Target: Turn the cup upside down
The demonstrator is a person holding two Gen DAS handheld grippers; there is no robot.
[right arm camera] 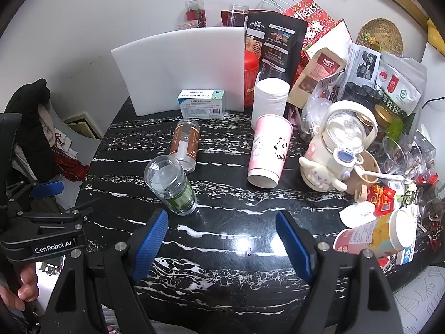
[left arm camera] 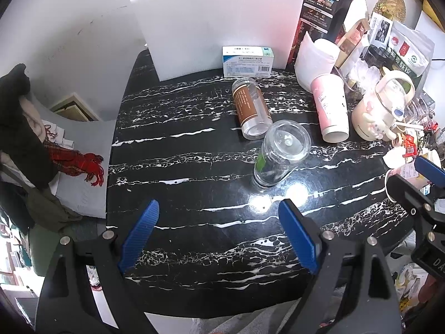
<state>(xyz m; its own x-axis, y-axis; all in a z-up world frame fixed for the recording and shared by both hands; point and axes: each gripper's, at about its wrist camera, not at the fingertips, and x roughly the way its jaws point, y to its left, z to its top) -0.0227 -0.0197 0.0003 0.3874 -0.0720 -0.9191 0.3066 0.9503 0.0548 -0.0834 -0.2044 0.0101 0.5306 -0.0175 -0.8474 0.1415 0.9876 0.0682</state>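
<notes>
A pink paper cup (left arm camera: 331, 108) (right arm camera: 268, 150) stands upside down on the black marble table (left arm camera: 194, 222) (right arm camera: 236, 264), its wide rim on the tabletop. My left gripper (left arm camera: 218, 231) is open and empty, low over the table's near side, well short of the cup. My right gripper (right arm camera: 221, 239) is open and empty, near the table's front, the cup ahead of it. The right gripper also shows at the right edge of the left wrist view (left arm camera: 422, 183). The left gripper shows at the left of the right wrist view (right arm camera: 41, 208).
A clear jar with a green label (left arm camera: 281, 156) (right arm camera: 172, 183) stands upside down mid-table. A brown-labelled jar (left arm camera: 251, 108) (right arm camera: 185, 144) lies behind it. A medicine box (left arm camera: 247, 61) leans on a white board (left arm camera: 217, 25). A cream kettle (right arm camera: 333, 153) and clutter fill the right side.
</notes>
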